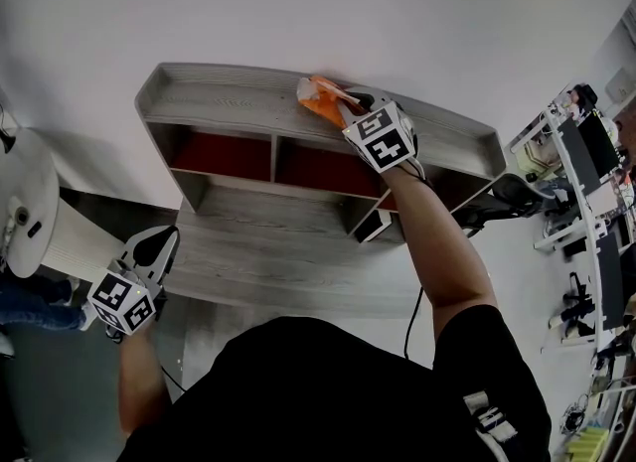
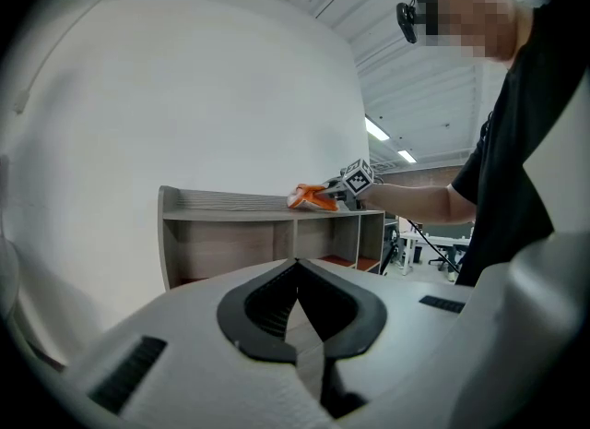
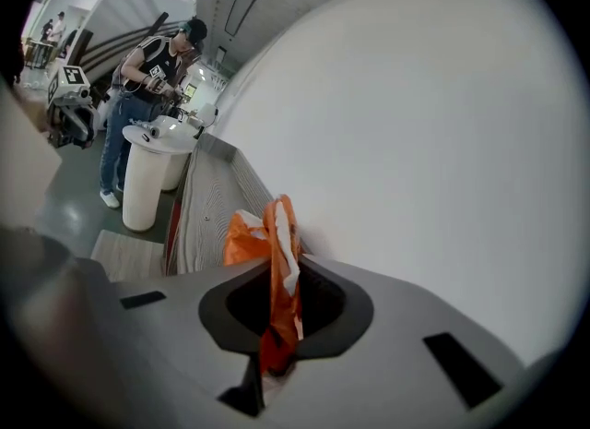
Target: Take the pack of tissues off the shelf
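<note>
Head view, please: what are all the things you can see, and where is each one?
pack of tissues: one, orange and white, at the shelf's top, by the wall
shelf: one, grey wood with red inside, against the white wall
round stand: one, white, far left
desks with gear: some, white and black, far right
left gripper: one, white and black, shut and empty, low in front of the shelf
right gripper: one, white and black, shut on the pack of tissues

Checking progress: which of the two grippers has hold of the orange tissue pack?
The right gripper, atop the shelf, shut on the tissue pack; the left gripper hangs low, shut and empty.
</note>
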Demonstrator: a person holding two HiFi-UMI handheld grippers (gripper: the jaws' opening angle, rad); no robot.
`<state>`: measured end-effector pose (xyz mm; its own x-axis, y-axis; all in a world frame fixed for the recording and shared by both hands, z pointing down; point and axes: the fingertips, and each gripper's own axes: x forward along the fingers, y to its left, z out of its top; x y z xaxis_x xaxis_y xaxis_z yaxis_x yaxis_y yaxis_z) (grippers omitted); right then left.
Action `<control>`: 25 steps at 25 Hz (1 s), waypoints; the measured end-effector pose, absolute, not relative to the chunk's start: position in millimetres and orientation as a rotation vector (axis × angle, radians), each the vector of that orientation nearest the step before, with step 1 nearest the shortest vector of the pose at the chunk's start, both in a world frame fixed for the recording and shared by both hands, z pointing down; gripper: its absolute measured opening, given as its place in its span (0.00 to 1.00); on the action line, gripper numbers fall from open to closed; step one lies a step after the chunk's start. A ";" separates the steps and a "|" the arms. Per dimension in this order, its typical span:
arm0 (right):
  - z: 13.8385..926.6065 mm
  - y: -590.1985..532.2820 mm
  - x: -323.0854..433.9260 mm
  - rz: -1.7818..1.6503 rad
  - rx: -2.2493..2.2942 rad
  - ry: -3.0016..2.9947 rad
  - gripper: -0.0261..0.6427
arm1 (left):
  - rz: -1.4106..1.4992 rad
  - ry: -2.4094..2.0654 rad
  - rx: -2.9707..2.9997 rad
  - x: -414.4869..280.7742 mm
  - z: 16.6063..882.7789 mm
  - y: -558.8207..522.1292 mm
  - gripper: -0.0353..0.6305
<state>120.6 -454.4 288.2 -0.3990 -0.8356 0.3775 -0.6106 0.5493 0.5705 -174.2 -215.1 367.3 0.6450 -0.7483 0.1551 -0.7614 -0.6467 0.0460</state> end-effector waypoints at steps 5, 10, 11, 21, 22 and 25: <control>279.8 -451.0 116.3 -0.489 1.174 -2.161 0.07 | 0.229 -1.253 2.779 -171.0 372.0 -217.7 0.08; 277.3 -444.8 114.7 -0.495 1.178 -2.159 0.07 | 0.215 -1.232 2.778 -168.4 371.3 -216.2 0.08; 276.7 -444.2 115.2 -0.491 1.180 -2.156 0.07 | 0.215 -1.229 2.777 -168.3 371.0 -216.5 0.08; 266.9 -427.6 108.9 -0.501 1.191 -2.169 0.07 | 0.216 -1.195 2.802 -170.2 366.9 -212.3 0.08; 265.6 -424.9 108.3 -0.505 1.194 -2.172 0.07 | 0.217 -1.191 2.805 -170.4 367.0 -211.4 0.08; 265.4 -414.4 107.6 -0.507 1.202 -2.175 0.06 | 0.220 -1.185 2.803 -172.2 369.3 -206.7 0.08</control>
<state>107.6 -414.4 265.4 -0.4132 -0.8544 0.3150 -0.6269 0.5177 0.5821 -172.2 -206.7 369.3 0.6886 -0.7055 0.1675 -0.7186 -0.6949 0.0275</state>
